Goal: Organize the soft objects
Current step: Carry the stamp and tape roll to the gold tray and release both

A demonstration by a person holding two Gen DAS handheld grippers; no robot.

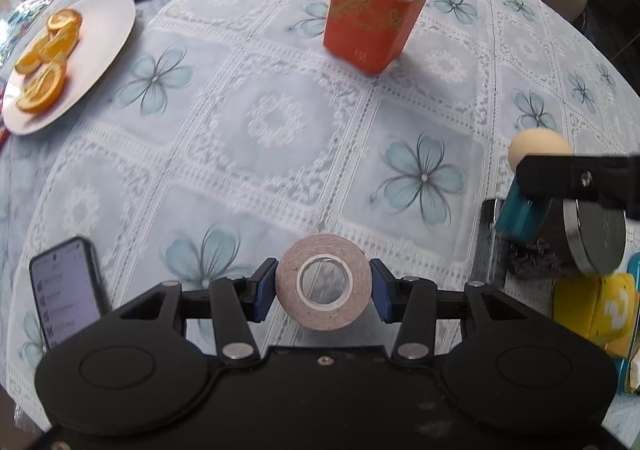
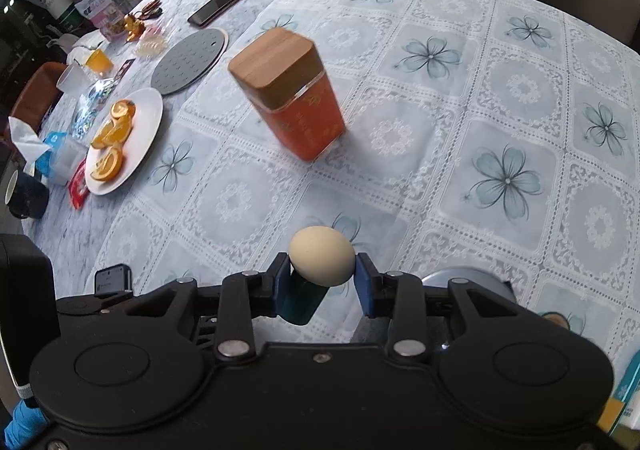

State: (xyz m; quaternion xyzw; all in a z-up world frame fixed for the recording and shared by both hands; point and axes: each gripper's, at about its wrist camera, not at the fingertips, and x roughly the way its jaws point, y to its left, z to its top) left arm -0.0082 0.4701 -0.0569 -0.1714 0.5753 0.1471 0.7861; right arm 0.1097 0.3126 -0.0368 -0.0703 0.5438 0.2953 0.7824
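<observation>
The left gripper (image 1: pixel 324 287) pinches a roll of tape (image 1: pixel 323 282) by its flat sides, blue pads pressed on it, above the flowered tablecloth (image 1: pixel 280 122) and nearer the camera than the orange tin (image 1: pixel 376 10) with the wooden lid. The right gripper (image 2: pixel 322 276) squeezes a teal holder (image 2: pixel 300 300) topped by a cream egg-shaped ball (image 2: pixel 322 256), also on the near side of the tin.

Only the left view shows the lit phone (image 1: pixel 66 290) left of the tape, plus a yellow cap (image 1: pixel 596 310) and a round metal lid (image 1: pixel 596 238) far right of it. Only the right view shows a dark phone (image 2: pixel 222 2) lying beyond the tin, a tissue box (image 2: pixel 48 154) and a dark mug (image 2: pixel 26 190) left of the plate of orange slices (image 2: pixel 128 142).

The gold print on the tin and the phone's screen text are too blurred to read.
</observation>
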